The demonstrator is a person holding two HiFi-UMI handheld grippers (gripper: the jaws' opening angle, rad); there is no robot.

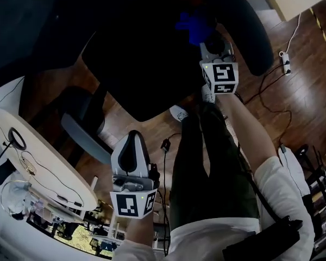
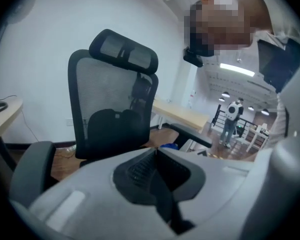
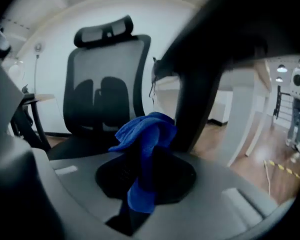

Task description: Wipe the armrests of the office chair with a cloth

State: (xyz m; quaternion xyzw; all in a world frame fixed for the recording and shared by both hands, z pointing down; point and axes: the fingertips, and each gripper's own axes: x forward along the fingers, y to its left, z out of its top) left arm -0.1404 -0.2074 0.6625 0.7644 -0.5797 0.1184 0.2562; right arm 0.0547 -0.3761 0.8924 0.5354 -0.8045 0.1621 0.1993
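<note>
Soft, nubbly blue fabric: the cloth [image 3: 145,134] stands out against the matt grey plastic shell and black ribbed pads of the right gripper [image 3: 142,156]. The office chair [image 2: 110,104] has a see-through black mesh back and a smooth, matt dark armrest [image 1: 255,37]. The brown wooden floor [image 1: 301,99] gleams glossy; the pale desk [image 1: 49,167] looks smooth.

Power strip [image 1: 286,62] on wooden floor [image 1: 307,105] (cable trailing); cluttered desk [image 1: 54,165] at left.

left gripper [image 1: 131,143]: jaws together, empty, low near the body | right gripper [image 1: 209,39]: arm stretched forward, jaws clamped on blue cloth [image 3: 142,134]
</note>
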